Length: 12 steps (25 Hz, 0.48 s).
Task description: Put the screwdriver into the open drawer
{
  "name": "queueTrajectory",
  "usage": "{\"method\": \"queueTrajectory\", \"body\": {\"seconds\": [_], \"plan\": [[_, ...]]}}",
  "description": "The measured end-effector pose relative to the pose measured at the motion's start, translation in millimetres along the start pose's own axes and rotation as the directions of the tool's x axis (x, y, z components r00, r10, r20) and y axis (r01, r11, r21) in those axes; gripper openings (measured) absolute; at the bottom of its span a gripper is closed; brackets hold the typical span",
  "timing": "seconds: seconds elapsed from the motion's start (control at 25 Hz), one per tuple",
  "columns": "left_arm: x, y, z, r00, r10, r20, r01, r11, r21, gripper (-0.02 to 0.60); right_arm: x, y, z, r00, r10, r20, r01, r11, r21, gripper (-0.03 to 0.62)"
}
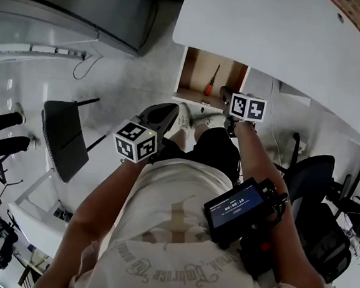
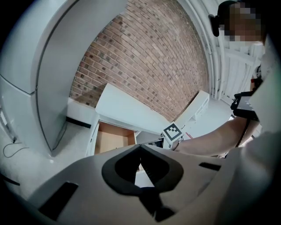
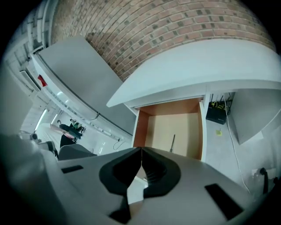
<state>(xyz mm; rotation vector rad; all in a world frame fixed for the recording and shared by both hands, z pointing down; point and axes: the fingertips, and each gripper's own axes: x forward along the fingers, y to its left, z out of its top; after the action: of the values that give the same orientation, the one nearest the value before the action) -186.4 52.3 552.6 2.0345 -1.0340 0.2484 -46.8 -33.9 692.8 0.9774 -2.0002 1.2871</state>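
My right gripper [image 3: 141, 150] has its jaws pressed together at the tips, with nothing between them. Past them I see the open drawer [image 3: 139, 127] under the white surface [image 3: 206, 61]. The screwdriver [image 3: 172, 143] lies on the drawer's floor, its near end hidden behind the jaws. A brick wall [image 3: 167, 26] stands behind.

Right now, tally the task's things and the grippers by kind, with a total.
open drawer: 1
screwdriver: 1, lying inside that drawer
grippers: 2, the left gripper and the right gripper, both shut and empty
Total: 4
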Motion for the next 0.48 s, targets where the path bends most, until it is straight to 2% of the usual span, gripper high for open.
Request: {"method": "queueTrajectory", "body": {"seconds": [0.2, 0.48], "plan": [[2.0, -17.4, 18.9, 1.0, -0.016, 0.011, 0.016, 0.999, 0.039, 0.02, -34.3, 18.1, 9.2, 0.999, 0.03, 0.033, -0.029, 0.998, -0.05, 0.025], [8.4, -31.0, 35.9, 0.999, -0.029, 0.024, 0.027, 0.997, 0.074, 0.02, -69.4, 25.5, 22.2, 0.995, 0.053, 0.087, -0.048, 0.997, -0.068, 0.025]]}}
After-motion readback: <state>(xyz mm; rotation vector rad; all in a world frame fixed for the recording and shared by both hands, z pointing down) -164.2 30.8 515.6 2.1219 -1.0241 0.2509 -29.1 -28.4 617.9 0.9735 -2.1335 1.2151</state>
